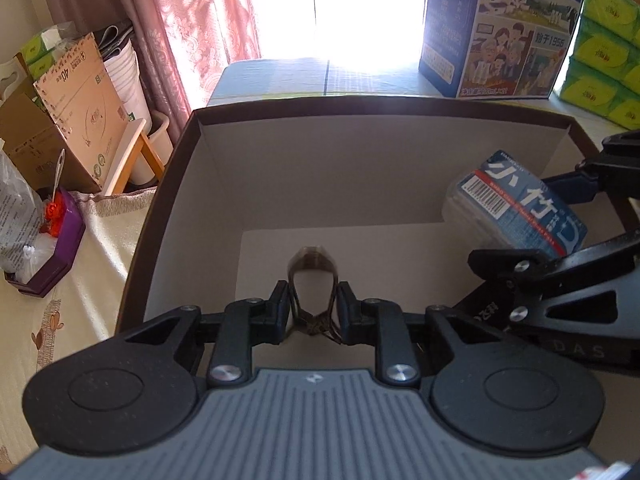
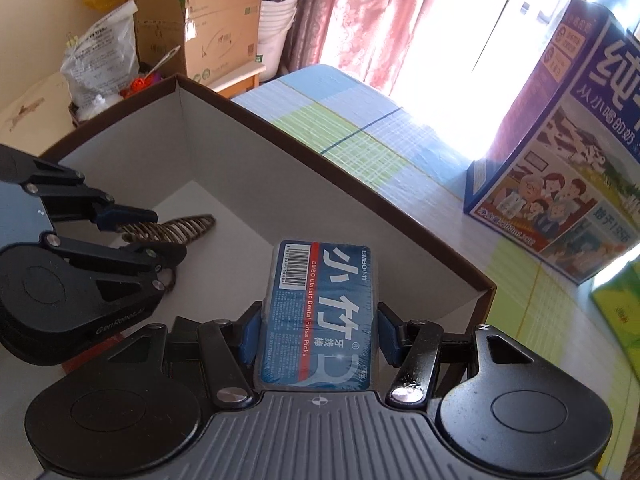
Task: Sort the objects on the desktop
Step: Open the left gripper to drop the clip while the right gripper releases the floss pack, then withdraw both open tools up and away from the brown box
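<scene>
A brown box (image 1: 320, 168) with a white inside stands open on the table. Inside it, low over the floor, my left gripper (image 1: 314, 304) is shut on a brown hair claw clip (image 1: 314, 264). In the right wrist view the clip (image 2: 188, 226) sticks out of the left gripper (image 2: 160, 234), its tip near the floor of the box (image 2: 280, 184). My right gripper (image 2: 320, 332) is shut on a blue pack of dental floss picks (image 2: 320, 312) and holds it over the box's right side. The left wrist view shows that pack (image 1: 516, 204) in the right gripper (image 1: 536, 228).
A tall blue milk carton (image 1: 500, 28) stands behind the box on the checked tablecloth (image 2: 380, 140). Green tissue packs (image 1: 608, 52) are stacked at the far right. Left of the box are a purple tray (image 1: 60, 236), cardboard boxes (image 1: 76, 120) and stacked white buckets (image 1: 124, 76).
</scene>
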`<action>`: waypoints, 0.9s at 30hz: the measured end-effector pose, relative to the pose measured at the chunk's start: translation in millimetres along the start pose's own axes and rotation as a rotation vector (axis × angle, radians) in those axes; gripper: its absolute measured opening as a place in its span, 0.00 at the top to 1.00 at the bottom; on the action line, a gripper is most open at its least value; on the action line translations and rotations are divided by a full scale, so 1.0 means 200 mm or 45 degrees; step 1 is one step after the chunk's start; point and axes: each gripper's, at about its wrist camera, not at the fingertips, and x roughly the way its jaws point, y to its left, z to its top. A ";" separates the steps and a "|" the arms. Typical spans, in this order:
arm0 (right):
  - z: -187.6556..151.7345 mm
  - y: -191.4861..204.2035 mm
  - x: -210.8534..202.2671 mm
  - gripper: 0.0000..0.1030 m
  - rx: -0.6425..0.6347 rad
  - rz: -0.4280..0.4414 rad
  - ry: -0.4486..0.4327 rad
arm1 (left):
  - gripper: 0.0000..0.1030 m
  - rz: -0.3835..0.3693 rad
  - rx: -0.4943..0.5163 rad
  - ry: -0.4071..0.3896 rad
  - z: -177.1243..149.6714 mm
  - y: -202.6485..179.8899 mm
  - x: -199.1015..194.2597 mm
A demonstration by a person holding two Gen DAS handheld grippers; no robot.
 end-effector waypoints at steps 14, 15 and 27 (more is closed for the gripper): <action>-0.08 -0.04 -0.17 0.16 0.005 0.077 -0.134 | 0.56 -0.048 0.014 -0.063 -0.01 0.00 -0.13; -0.09 -0.04 -0.18 0.15 0.007 0.085 -0.143 | 0.54 -0.053 0.015 -0.066 -0.01 -0.01 -0.15; -0.21 -0.02 -0.44 0.02 0.095 0.187 -0.290 | 0.21 -0.016 0.047 -0.140 -0.10 -0.02 -0.43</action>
